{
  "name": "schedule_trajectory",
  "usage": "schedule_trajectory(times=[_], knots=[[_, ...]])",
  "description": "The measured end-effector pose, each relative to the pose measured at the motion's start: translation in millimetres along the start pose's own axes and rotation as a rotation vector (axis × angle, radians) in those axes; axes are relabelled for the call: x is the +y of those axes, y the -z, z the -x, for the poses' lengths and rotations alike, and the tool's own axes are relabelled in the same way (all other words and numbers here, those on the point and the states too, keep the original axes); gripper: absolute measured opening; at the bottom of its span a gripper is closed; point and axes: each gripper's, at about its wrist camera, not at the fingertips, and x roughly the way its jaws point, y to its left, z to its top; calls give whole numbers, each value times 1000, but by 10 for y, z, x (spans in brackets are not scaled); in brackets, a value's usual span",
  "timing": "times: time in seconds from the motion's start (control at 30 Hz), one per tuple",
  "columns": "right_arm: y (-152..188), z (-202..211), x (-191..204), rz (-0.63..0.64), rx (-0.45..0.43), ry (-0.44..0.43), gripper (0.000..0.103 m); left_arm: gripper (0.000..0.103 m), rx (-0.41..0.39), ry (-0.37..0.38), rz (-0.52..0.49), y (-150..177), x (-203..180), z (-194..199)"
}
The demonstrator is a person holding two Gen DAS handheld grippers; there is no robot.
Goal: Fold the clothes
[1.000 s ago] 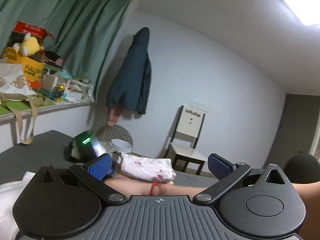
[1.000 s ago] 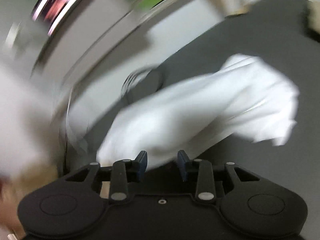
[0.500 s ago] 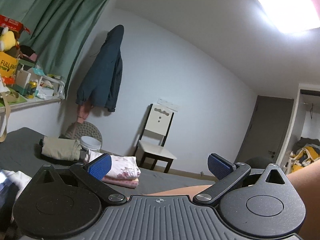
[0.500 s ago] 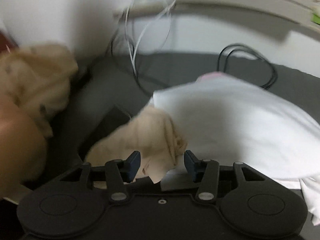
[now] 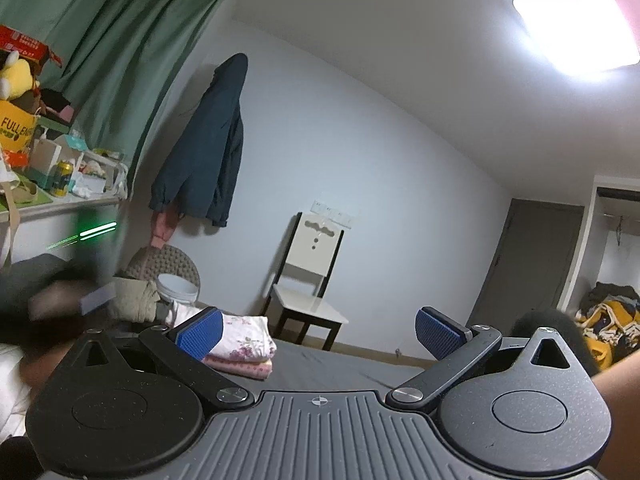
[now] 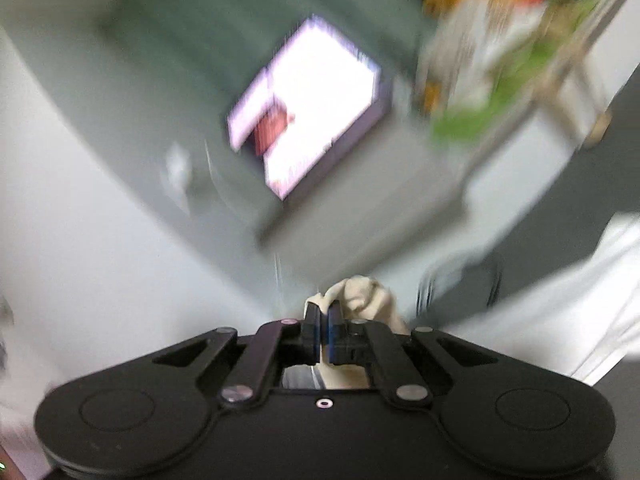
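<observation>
From the left: a green curtain (image 5: 116, 40) hangs over a cluttered shelf (image 5: 60, 200). A dark jacket (image 5: 208, 148) hangs on the white wall, with a white chair (image 5: 312, 272) to its right, then a grey door (image 5: 532, 264). A ceiling light (image 5: 576, 24) glows above. On the grey bed (image 5: 340, 368) lies a folded floral stack (image 5: 244, 340), beside an olive bundle (image 5: 132, 300). The left gripper (image 5: 316, 330) gapes wide, holding nothing. The right gripper (image 6: 323, 334) is clenched on a cream cloth (image 6: 360, 300), lifted; its view is blurred.
</observation>
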Motion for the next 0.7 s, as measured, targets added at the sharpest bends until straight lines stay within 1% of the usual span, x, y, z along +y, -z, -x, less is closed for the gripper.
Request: schedule_trajectory(times=[0.03,0.07,0.1,0.13,0.17,0.2,0.23,0.27,0.3,0.37,0.43,0.53,0.63,0.7], knots=[[-70,269,42,-5,-83,-19,4,103,1,3,-5,5,-19,-12],[-139,539,84,-9,-166,-37,4,103,6,37,-15,11,-46,-27],[-172,853,142,-5,-265,-69,4,103,17,100,-29,22,-91,-41],[-212,1128,211,26,-333,5,4,103,27,137,-40,36,-160,-53],[-253,1403,281,56,-400,79,4,103,29,155,-59,53,-240,-59],[-292,1677,349,85,-466,152,4,103,19,145,-90,75,-336,-56],[-295,1917,365,82,-502,165,4,103,11,146,-121,92,-422,-57],[-297,2157,381,79,-538,177,4,103,10,163,-149,102,-494,-68],[-299,2396,398,76,-574,191,4,103,13,171,-163,111,-565,-88],[-249,2851,580,150,-651,264,4,103,24,168,-172,141,-663,-147],[-217,3209,669,161,-706,365,4,103,50,155,-194,189,-756,-266],[-130,3736,563,112,-708,549,4,103,108,90,-242,318,-900,-581],[-42,4264,456,63,-706,734,4,103,218,11,-270,426,-988,-1040],[17,4615,385,29,-703,856,4,103,281,-41,-269,498,-999,-1375]])
